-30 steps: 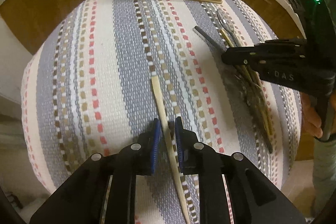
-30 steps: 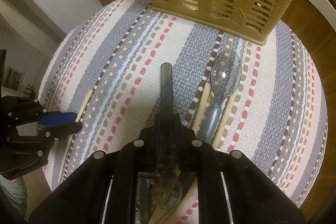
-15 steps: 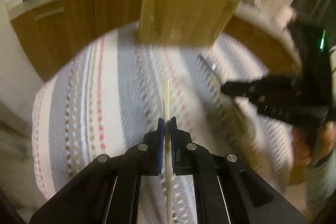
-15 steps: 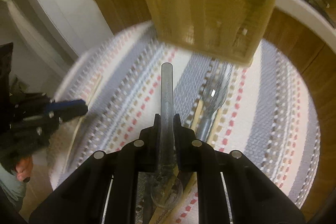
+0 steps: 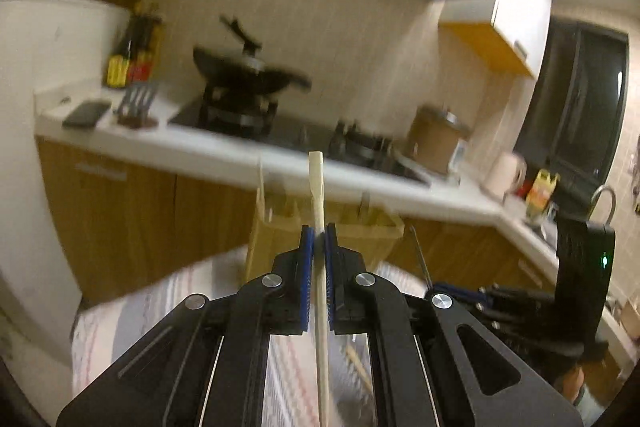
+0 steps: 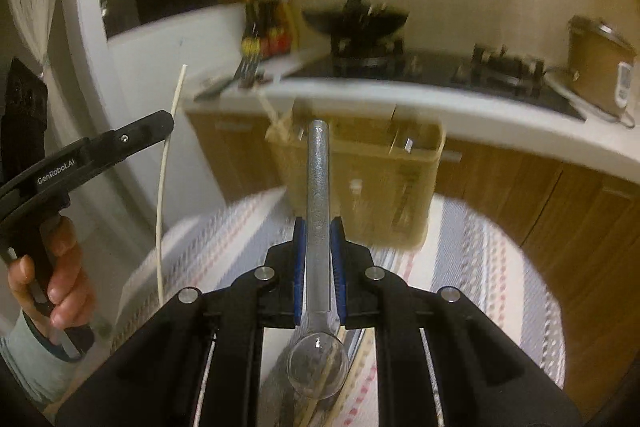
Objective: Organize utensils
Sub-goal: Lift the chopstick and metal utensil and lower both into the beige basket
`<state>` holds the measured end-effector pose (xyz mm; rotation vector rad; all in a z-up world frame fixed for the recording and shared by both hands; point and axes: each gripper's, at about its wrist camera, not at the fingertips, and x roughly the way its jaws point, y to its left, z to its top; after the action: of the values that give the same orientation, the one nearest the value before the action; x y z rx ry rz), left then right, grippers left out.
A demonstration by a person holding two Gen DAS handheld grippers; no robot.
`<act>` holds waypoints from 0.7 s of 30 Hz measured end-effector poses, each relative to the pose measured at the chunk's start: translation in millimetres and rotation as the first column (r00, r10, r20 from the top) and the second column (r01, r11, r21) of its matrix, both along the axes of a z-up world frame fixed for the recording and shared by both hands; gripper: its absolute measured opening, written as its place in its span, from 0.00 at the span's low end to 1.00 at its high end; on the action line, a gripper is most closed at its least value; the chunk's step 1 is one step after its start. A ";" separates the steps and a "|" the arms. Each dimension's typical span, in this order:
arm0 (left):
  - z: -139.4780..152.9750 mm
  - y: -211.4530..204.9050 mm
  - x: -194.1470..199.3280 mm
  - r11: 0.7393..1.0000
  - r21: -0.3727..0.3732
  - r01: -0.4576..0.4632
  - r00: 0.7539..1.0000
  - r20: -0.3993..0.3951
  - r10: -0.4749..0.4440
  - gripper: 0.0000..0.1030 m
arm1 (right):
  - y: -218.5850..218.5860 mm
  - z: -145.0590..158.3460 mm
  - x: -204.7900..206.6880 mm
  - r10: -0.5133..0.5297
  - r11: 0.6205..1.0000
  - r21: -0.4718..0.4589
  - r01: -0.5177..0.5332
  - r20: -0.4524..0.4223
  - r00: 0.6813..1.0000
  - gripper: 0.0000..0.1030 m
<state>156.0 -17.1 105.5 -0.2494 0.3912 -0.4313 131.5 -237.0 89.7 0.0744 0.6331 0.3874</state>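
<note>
My left gripper is shut on a pale wooden chopstick, held above the striped cloth with its tip pointing forward and up. The tan slatted basket stands just beyond it. In the right wrist view my right gripper is shut on a metal spoon, handle forward and bowl toward the camera, in front of the basket. The left gripper with its chopstick shows at the left, in a person's hand.
More utensils lie on the cloth under the right gripper, partly hidden. Behind the basket runs a white counter over wooden cabinets, with a wok on the stove, a brown pot and bottles.
The left jaws closed on the chopstick. Both grippers then rose off the cloth with their utensils and tilted up, so the counter and stove came into view.
</note>
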 end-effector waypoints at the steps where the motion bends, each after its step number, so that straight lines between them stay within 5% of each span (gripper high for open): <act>1: 7.8 -2.3 3.7 1.000 -0.003 -0.003 1.000 0.026 0.003 0.03 | -2.8 7.3 2.3 -0.016 1.000 0.011 0.016 0.018 1.000 0.10; 9: 48.1 -19.0 27.2 0.998 -0.033 -0.044 0.978 0.203 0.050 0.04 | -15.9 36.8 45.2 -0.111 0.991 0.092 0.102 0.098 0.989 0.10; 21: 46.6 -35.7 76.8 0.983 -0.020 -0.180 0.938 0.299 0.178 0.04 | -43.9 49.8 91.1 -0.251 0.948 0.238 0.210 0.157 0.955 0.10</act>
<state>232.8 -52.8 152.1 -0.2060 0.0707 -0.2817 222.6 -280.8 139.5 0.3177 0.3893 0.2316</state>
